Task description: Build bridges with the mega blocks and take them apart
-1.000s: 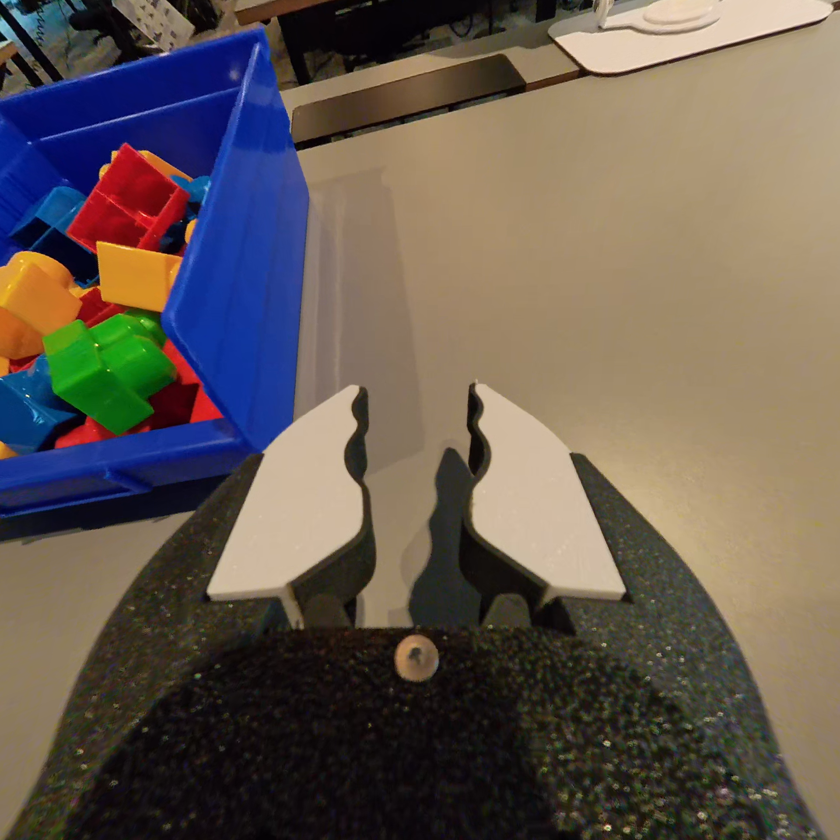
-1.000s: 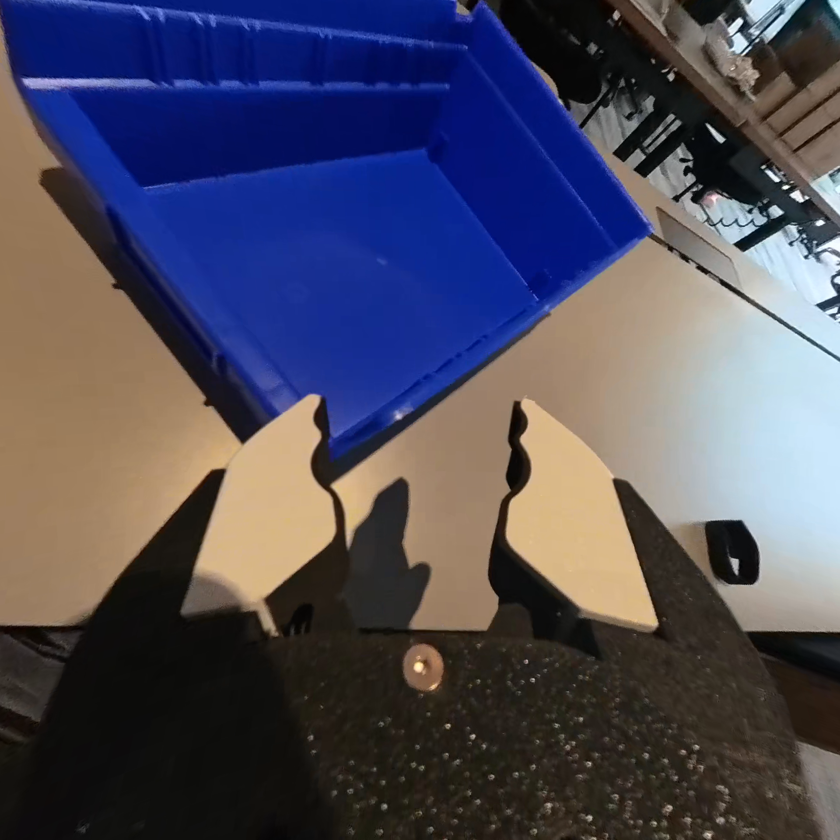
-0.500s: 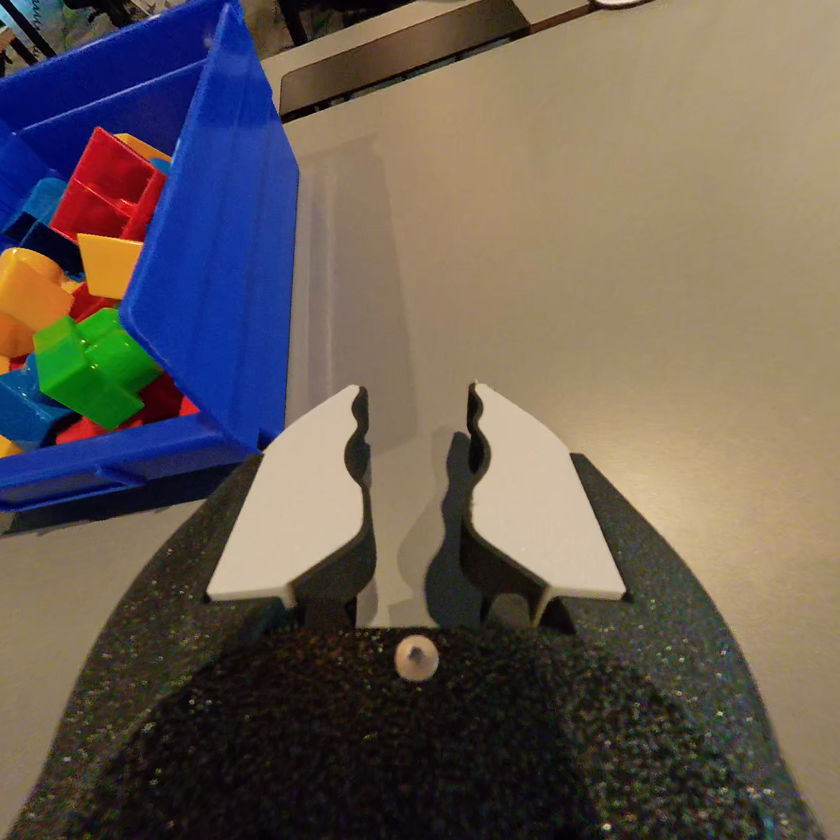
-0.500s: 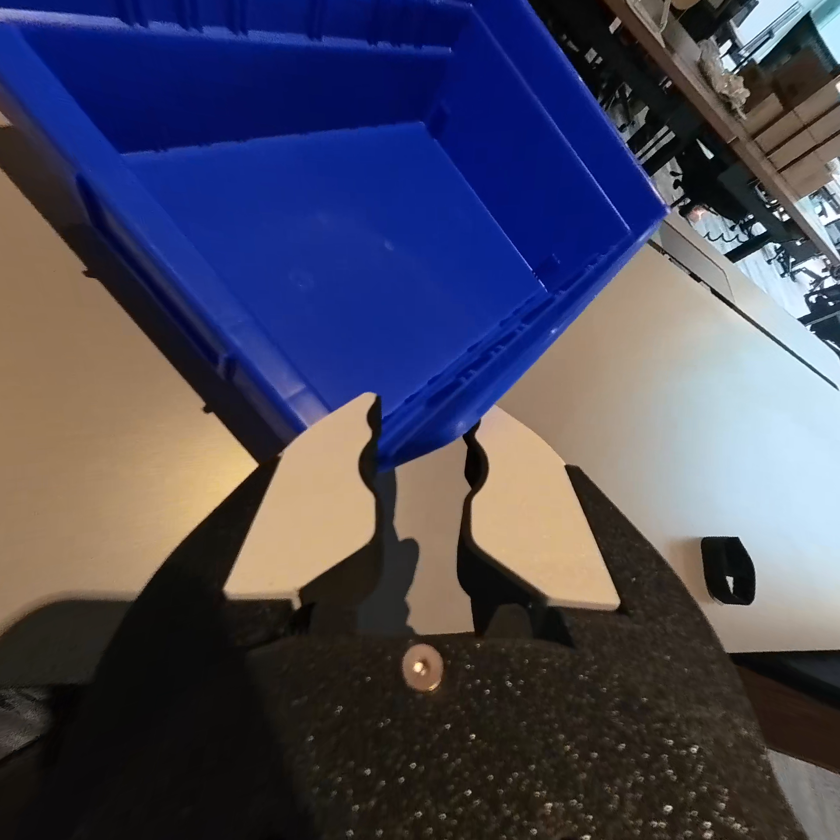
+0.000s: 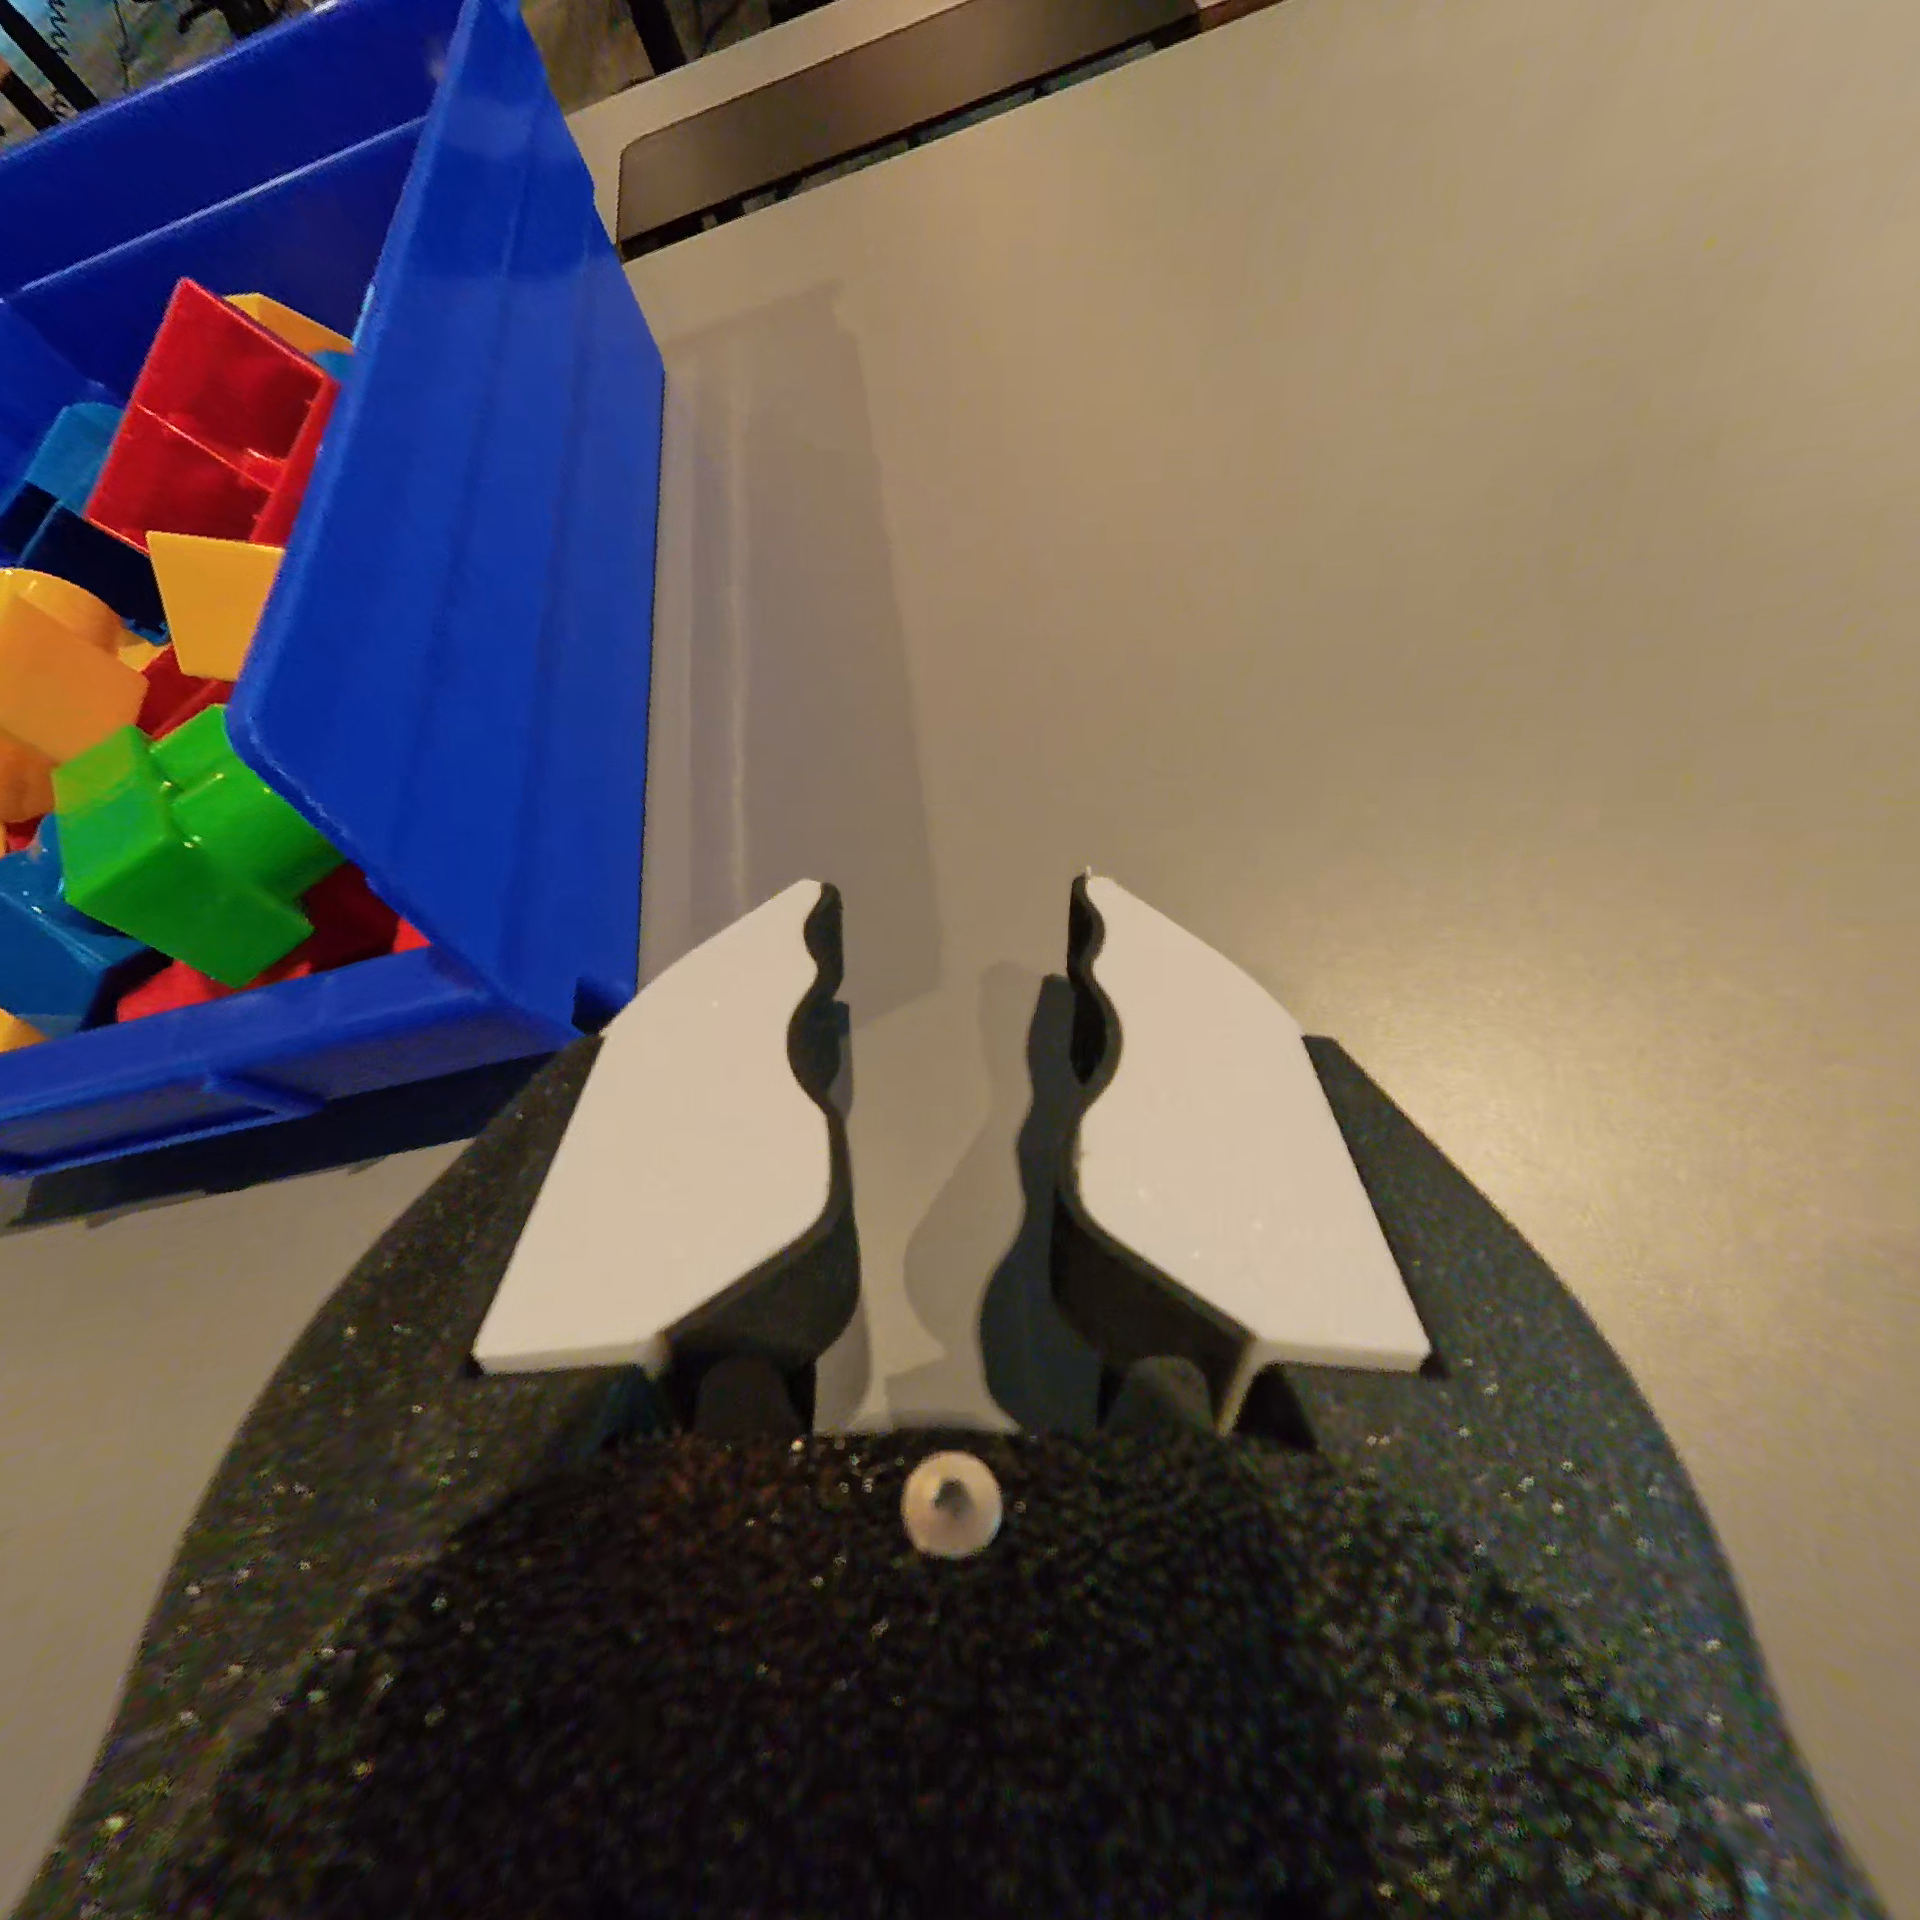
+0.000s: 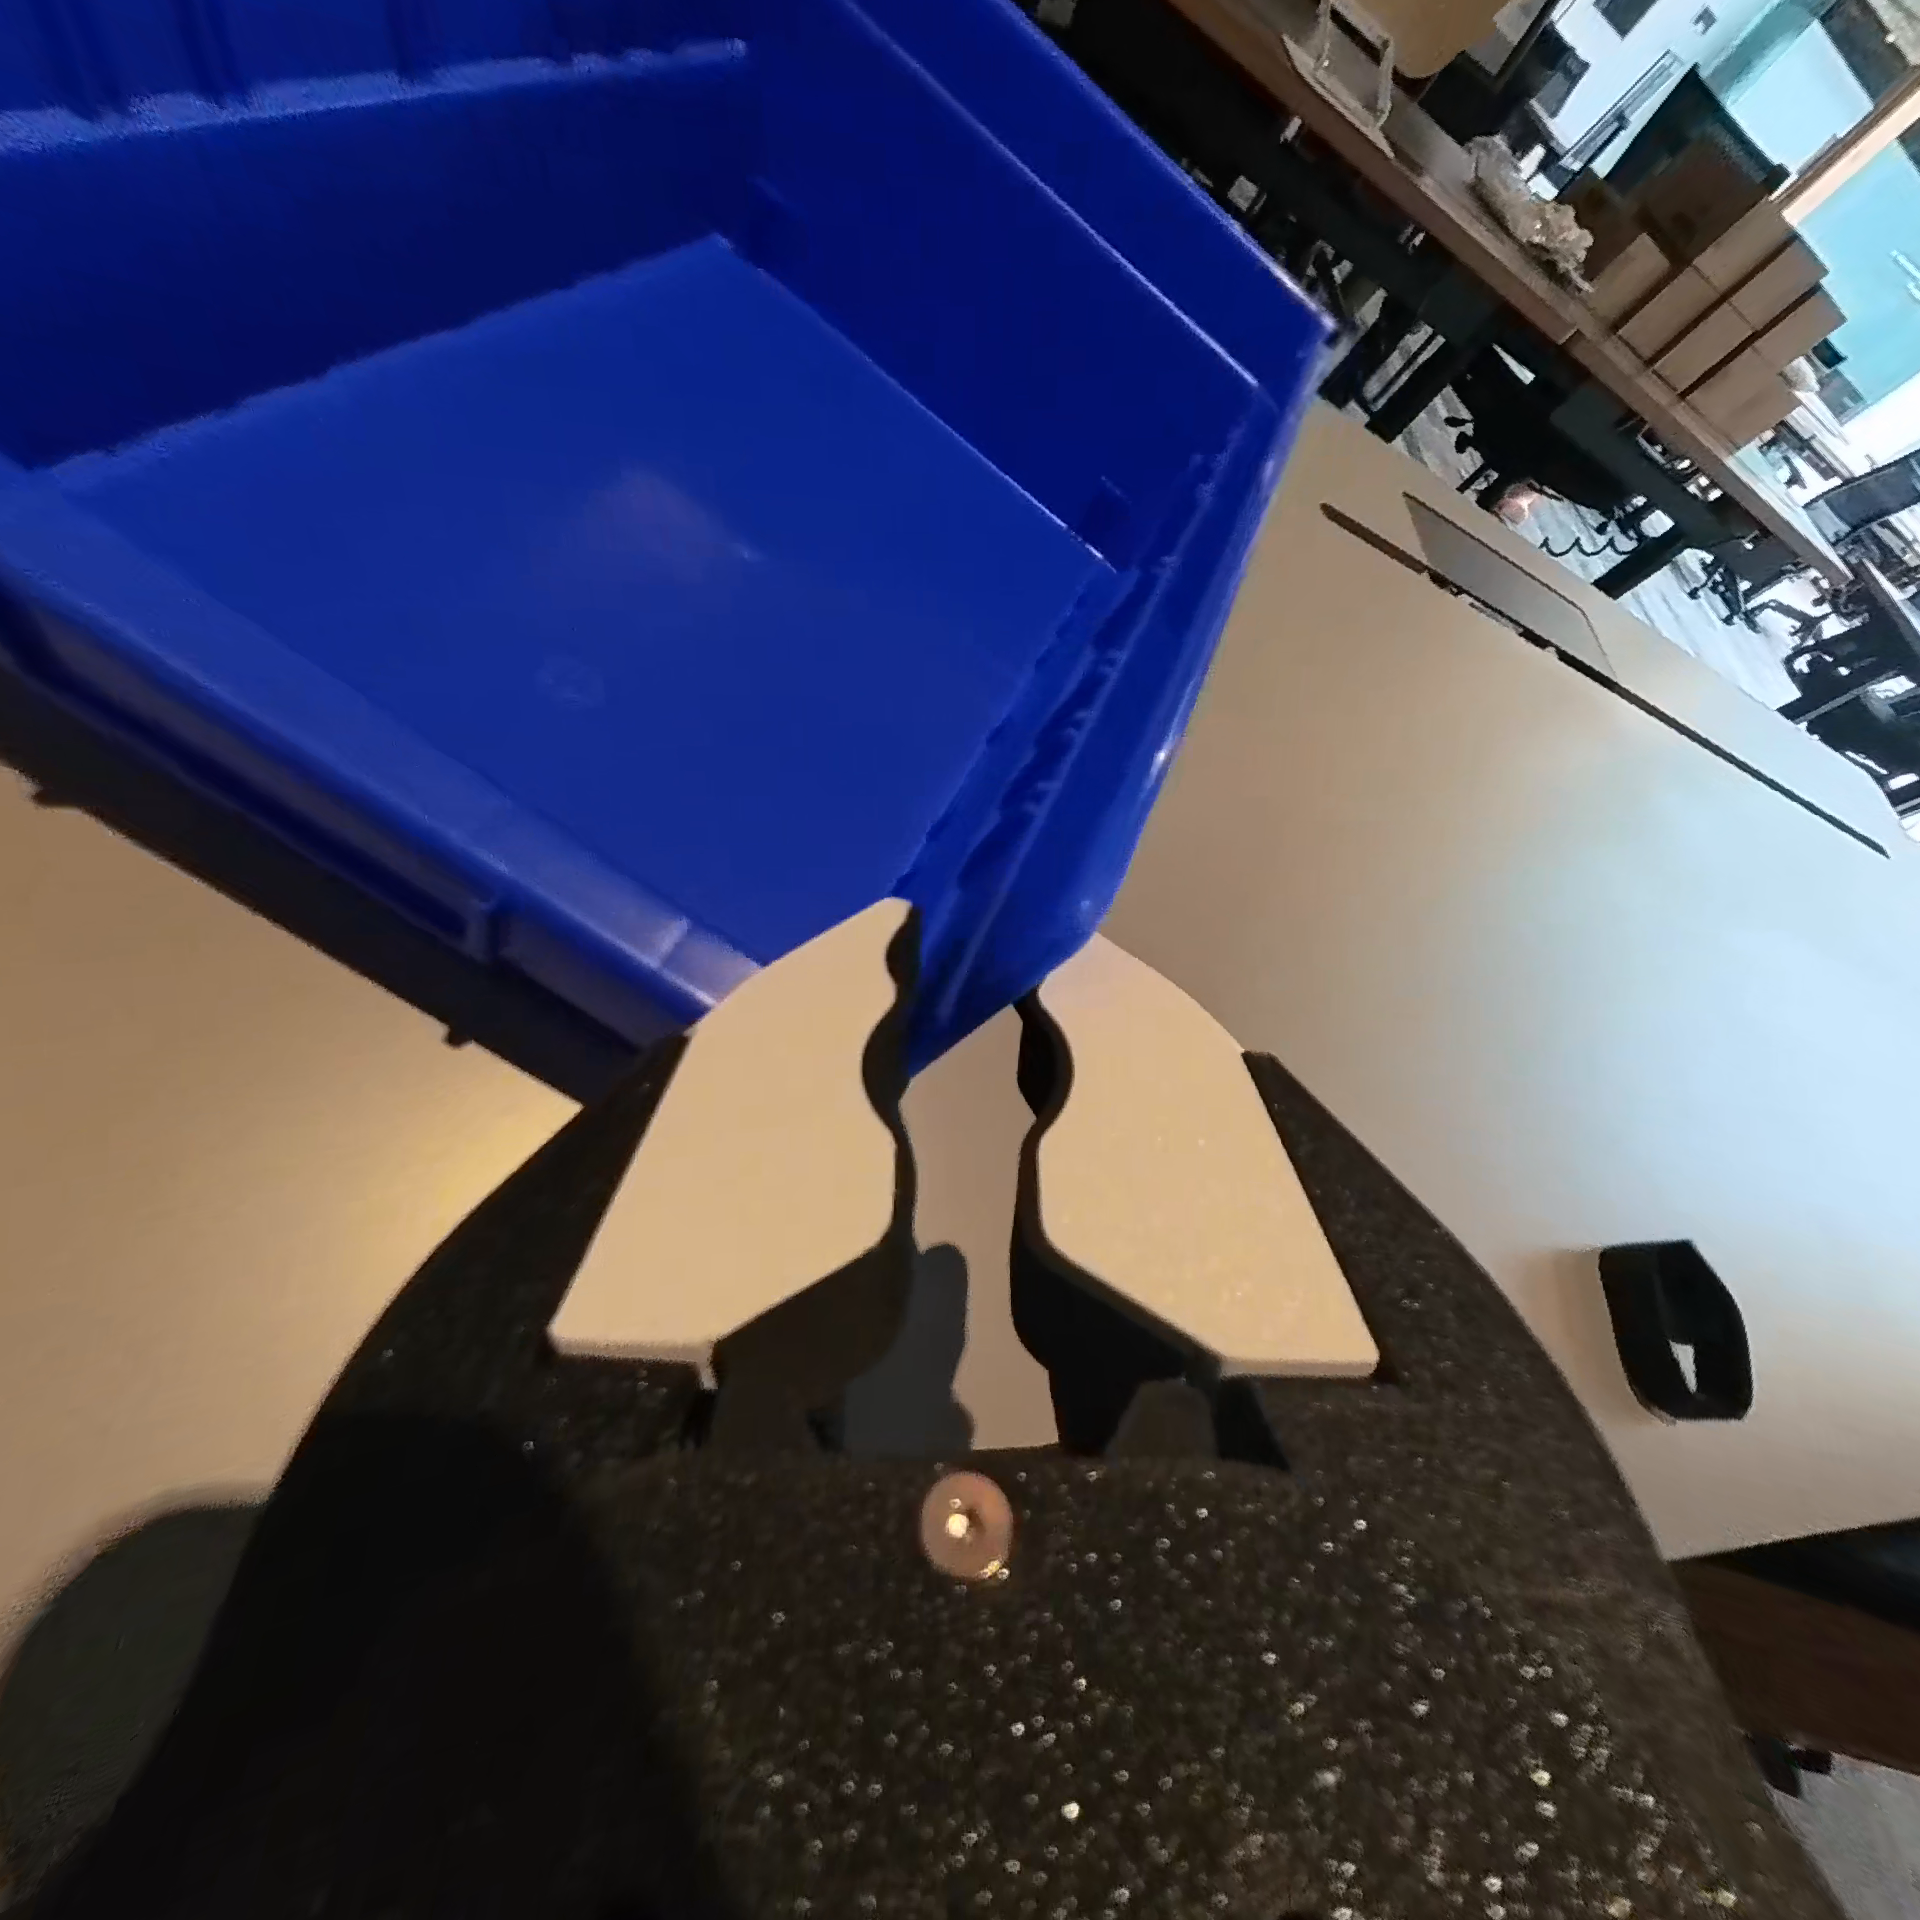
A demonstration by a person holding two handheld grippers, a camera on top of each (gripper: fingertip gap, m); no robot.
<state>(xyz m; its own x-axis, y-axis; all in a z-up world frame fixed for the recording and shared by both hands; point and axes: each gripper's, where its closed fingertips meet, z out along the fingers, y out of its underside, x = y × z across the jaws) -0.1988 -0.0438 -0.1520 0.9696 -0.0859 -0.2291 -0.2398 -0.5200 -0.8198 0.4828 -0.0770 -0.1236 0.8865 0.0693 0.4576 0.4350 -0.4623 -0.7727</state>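
Note:
In the left wrist view, a blue bin at the left holds several mega blocks: a green one, a red one and yellow ones. My left gripper is open and empty, low over the bare grey table just right of that bin. In the right wrist view, a second blue bin is empty. My right gripper is shut on the near corner of its rim, one finger inside the wall and one outside.
A black strap loop lies on the table to the right of the right gripper. A dark slot runs along the table's far edge. Tables with boxes stand beyond. There is about 70 cm between the tips of the two grippers.
My right gripper has moved up to the empty bin and closed on its corner rim. My left gripper has stayed open, shifting slightly so the block bin sits farther left.

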